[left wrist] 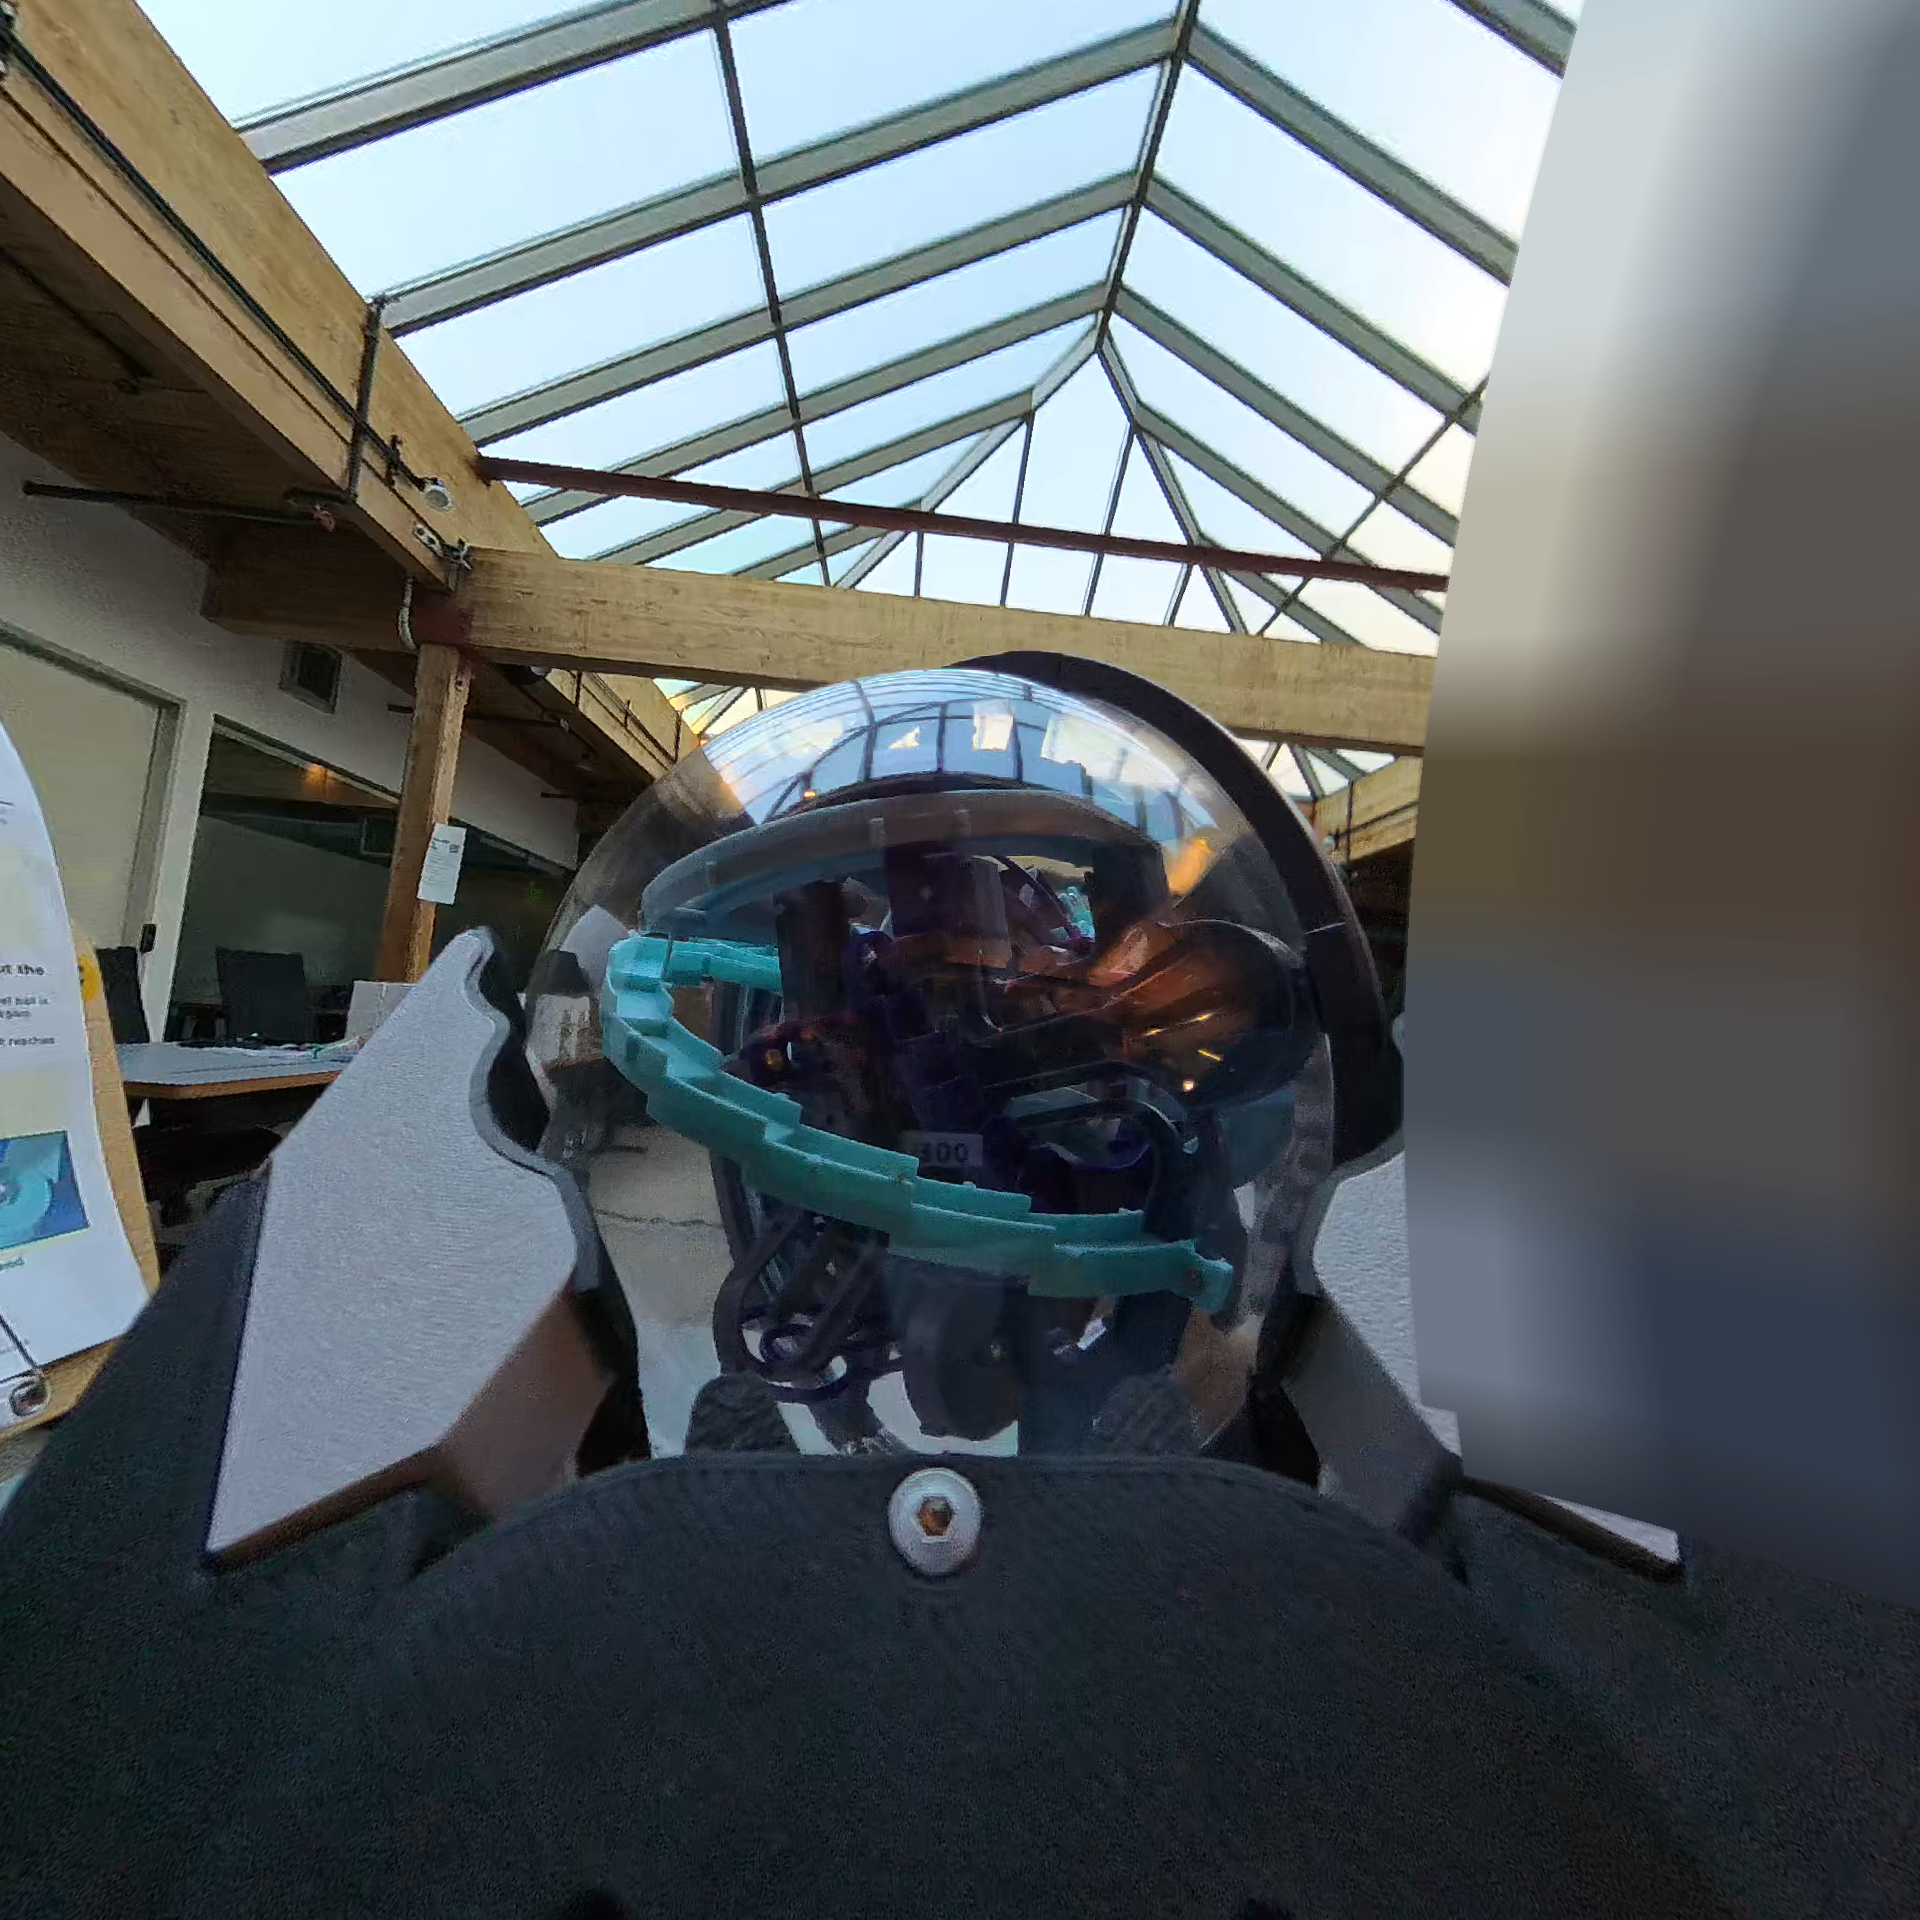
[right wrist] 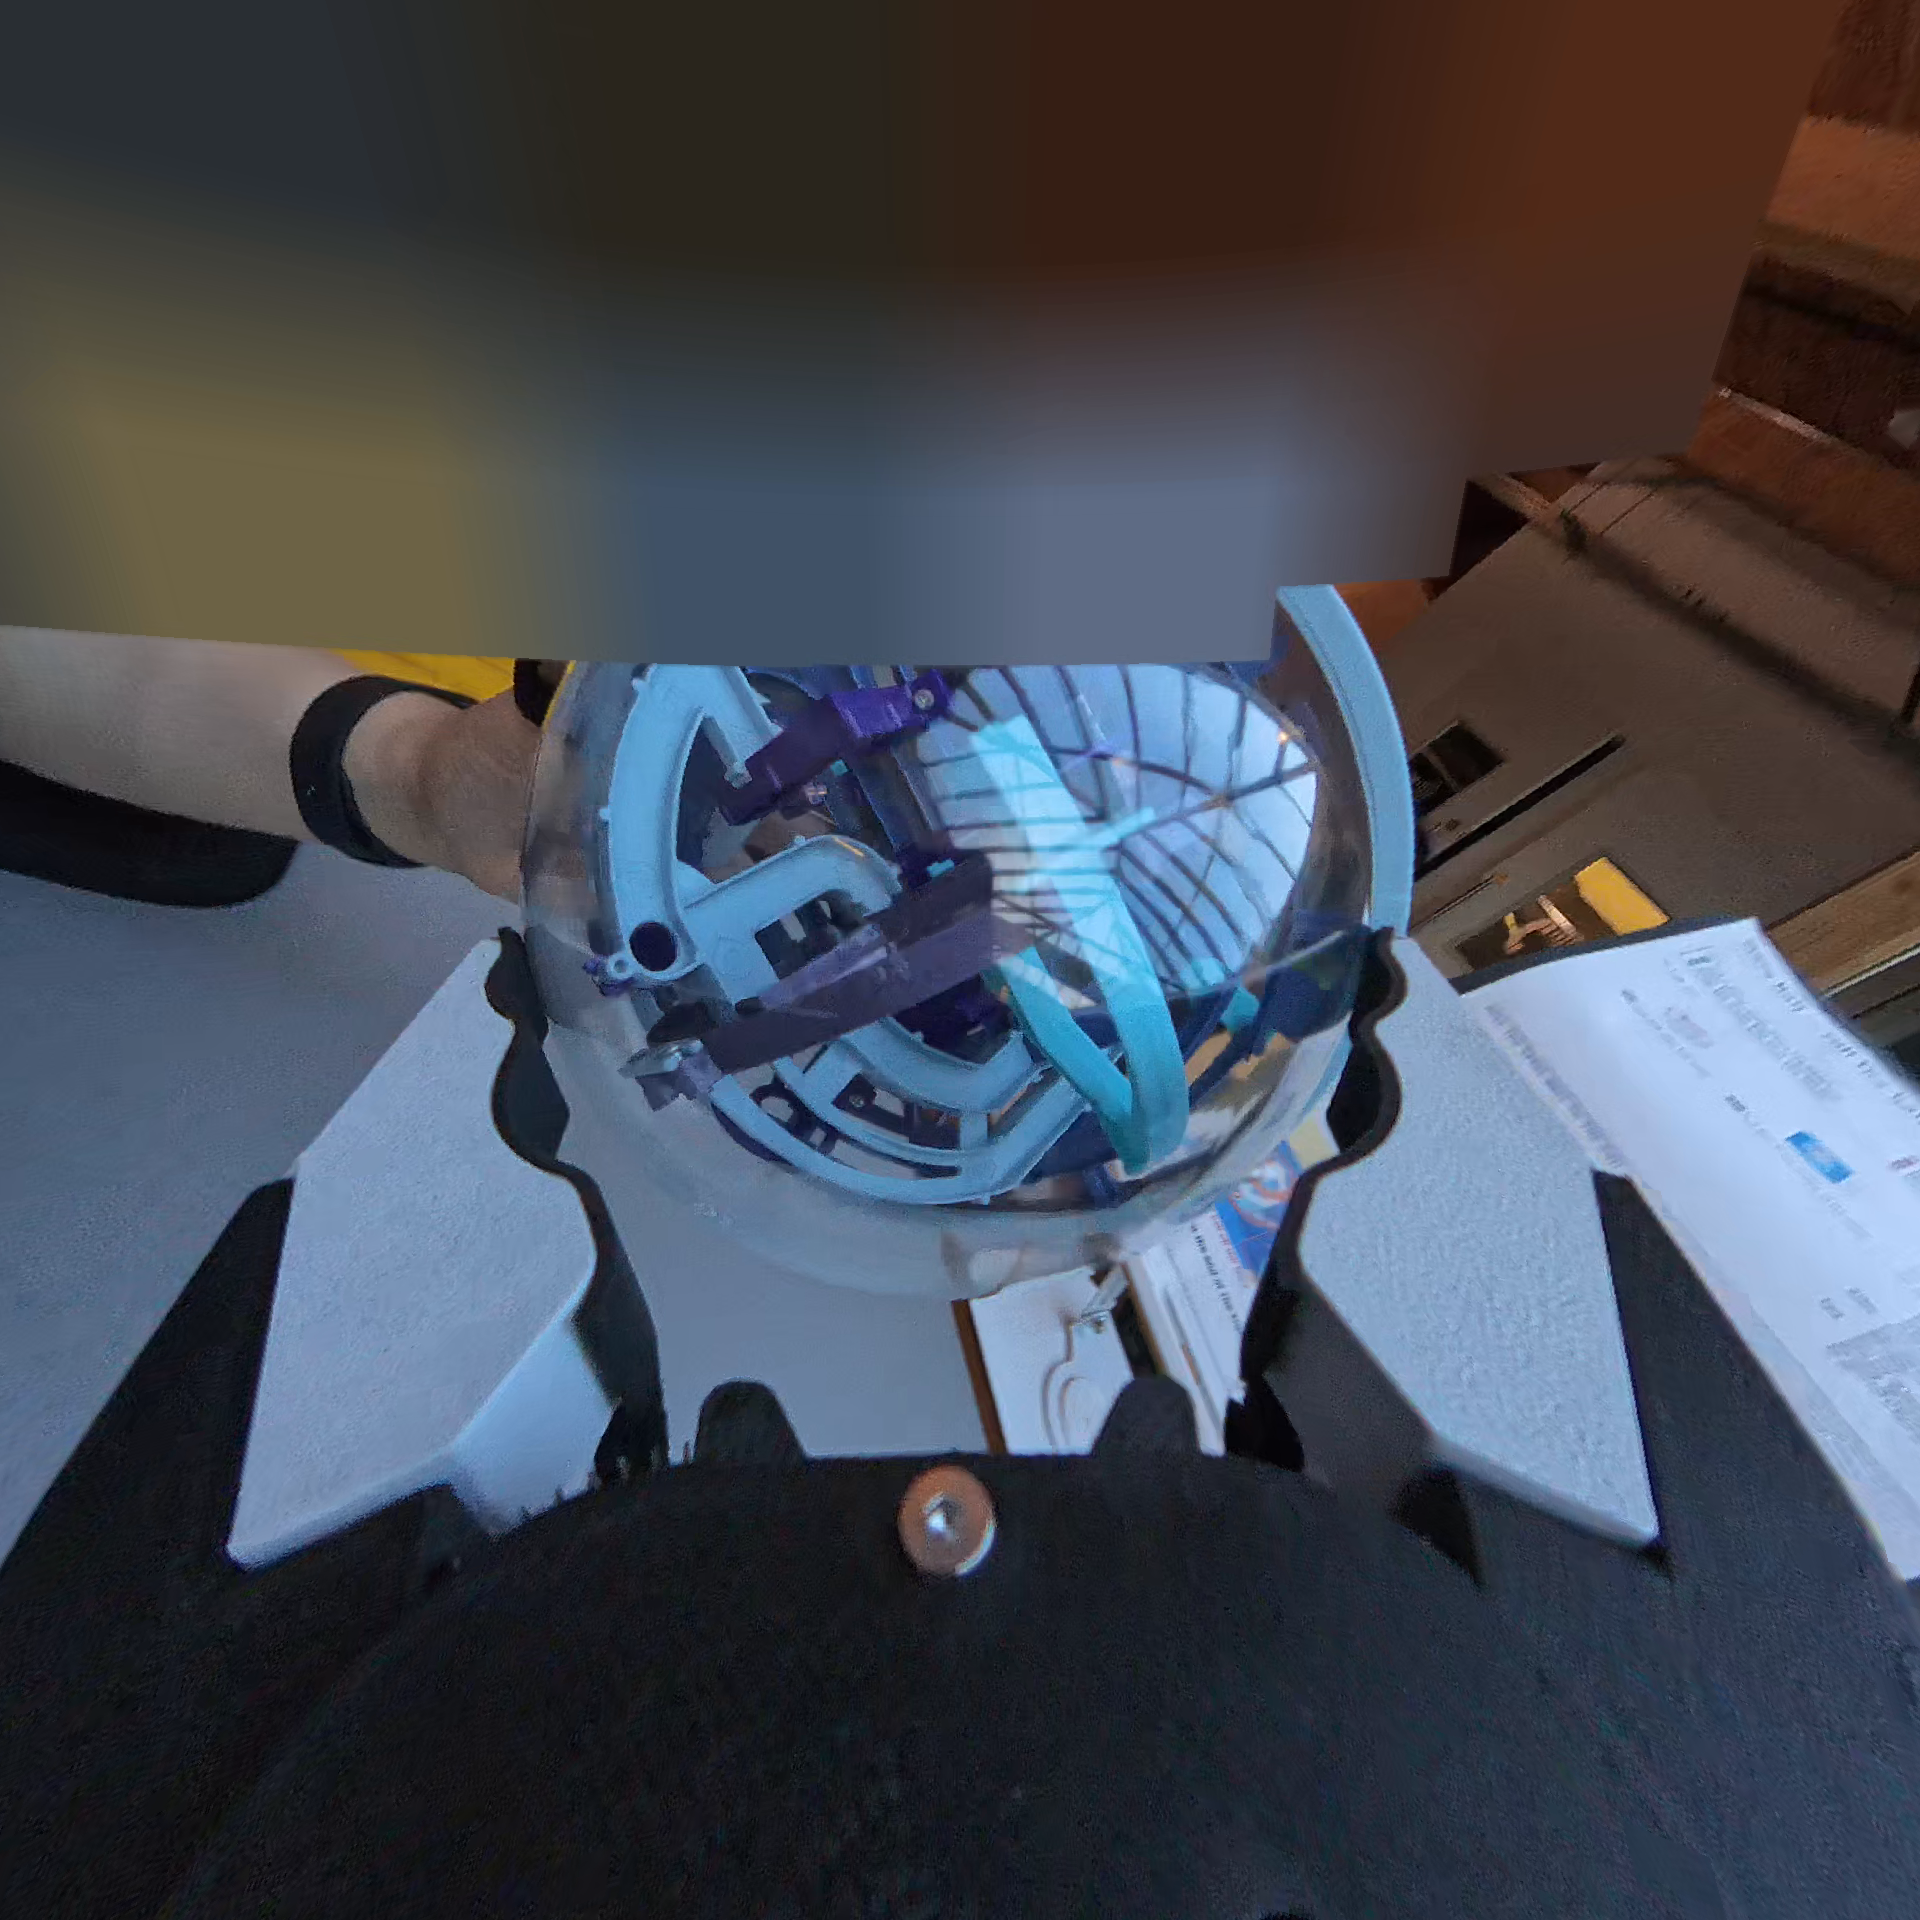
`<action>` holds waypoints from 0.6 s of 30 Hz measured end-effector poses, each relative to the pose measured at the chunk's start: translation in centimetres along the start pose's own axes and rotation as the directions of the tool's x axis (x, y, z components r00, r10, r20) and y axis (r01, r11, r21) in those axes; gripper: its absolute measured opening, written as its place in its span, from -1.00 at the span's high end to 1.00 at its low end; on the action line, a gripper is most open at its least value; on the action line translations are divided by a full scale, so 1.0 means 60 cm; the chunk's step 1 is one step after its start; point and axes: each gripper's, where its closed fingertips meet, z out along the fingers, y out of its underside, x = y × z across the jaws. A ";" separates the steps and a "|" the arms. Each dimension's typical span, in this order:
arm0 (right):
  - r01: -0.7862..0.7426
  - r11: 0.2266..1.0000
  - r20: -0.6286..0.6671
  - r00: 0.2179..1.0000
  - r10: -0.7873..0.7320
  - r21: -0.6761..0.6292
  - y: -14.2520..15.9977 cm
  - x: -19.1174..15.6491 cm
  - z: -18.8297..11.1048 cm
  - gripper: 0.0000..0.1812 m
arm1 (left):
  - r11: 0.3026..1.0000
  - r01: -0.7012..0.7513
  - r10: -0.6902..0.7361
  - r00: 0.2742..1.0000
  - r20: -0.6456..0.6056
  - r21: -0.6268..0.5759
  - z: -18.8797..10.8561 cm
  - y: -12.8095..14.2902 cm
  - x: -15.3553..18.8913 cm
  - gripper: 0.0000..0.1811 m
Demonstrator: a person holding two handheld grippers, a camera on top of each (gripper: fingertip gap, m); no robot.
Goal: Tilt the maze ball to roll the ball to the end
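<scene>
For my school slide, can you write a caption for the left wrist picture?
The left gripper cradles the clear maze ball, its teal track curling inside, beneath a glass skylight.

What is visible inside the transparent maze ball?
Inside the maze ball are a teal stepped track, purple and dark ramps, and pale blue rings. The small rolling ball cannot be made out among them.

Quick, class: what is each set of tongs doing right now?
Left tongs: shut on the maze ball.
Right tongs: shut on the same maze ball.
</scene>
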 end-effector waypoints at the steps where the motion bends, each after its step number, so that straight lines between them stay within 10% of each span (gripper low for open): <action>1: 0.060 0.998 -0.008 0.998 -0.060 0.012 -0.006 -0.003 -0.002 -0.67 | 0.999 -0.023 0.023 1.000 -0.012 -0.029 0.002 0.004 0.004 -0.76; 7: 0.302 0.942 -0.029 0.953 -0.301 0.150 -0.052 -0.031 -0.026 -0.65 | 0.980 -0.138 0.120 0.984 -0.128 -0.143 0.008 0.022 0.046 -0.75; 18: 0.560 0.827 -0.099 0.822 -0.561 -0.034 -0.025 -0.026 -0.020 -0.68 | 0.784 -0.571 0.558 0.820 -0.126 -0.243 0.006 0.035 0.070 -0.74</action>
